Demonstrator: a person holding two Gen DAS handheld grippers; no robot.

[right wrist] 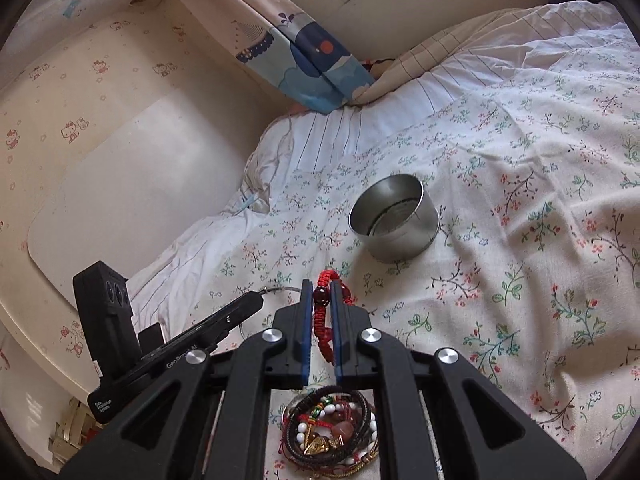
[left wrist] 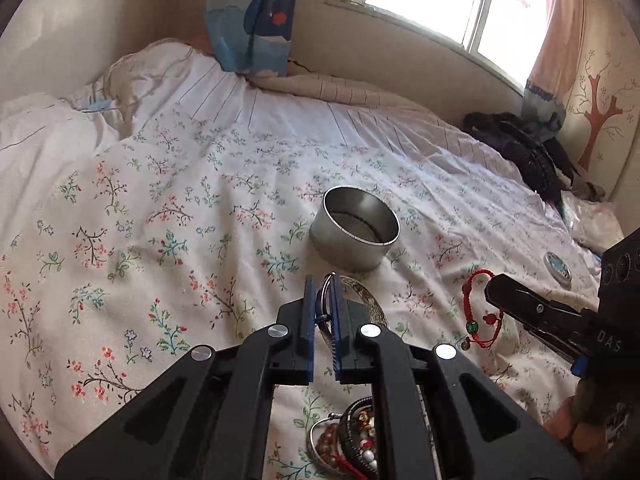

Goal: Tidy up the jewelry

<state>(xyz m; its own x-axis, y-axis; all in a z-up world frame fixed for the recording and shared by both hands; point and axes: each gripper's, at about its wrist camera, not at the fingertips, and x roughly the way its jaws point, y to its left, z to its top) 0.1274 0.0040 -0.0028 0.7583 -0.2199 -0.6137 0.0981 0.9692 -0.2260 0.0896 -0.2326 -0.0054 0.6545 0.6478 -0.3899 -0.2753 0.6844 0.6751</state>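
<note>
Round open-topped silver metal tin (left wrist: 354, 232) upright on the flower-printed white bedsheet (left wrist: 160, 208), apparently bare inside, with only its ribbed floor showing; nothing stowed in it yet. Seen again from the right wrist (right wrist: 394, 218), likewise with no jewellery visible inside.

Held nearer than the tin, short of its rim: thin silver metal bangle (left wrist: 326, 300), pinched edge-on between the nearly closed blue pads of the left gripper (left wrist: 323, 280), lifted clear of the sheet. Broader engraved silver bangle (left wrist: 370, 304) just beside those fingers; impossible to tell whether lying on the sheet or caught along.

Red braided cord bracelet with dark red beads (right wrist: 326, 308), clamped between the pressed-together pads of the right gripper (right wrist: 322, 284); from the left wrist, seen dangling in a loop (left wrist: 482, 312) with a green bead low down, off the sheet.

Closest to the cameras, tangled heap of remaining bracelets (right wrist: 332, 428) — wooden beads, white pearls, black cords, a gold charm — untouched on the sheet. Small round teal-patterned tin lid (left wrist: 558, 266) lying off to the right, well apart from the tin.

Judged early: two pieces lifted, none deposited, most of the heap left to sort.
</note>
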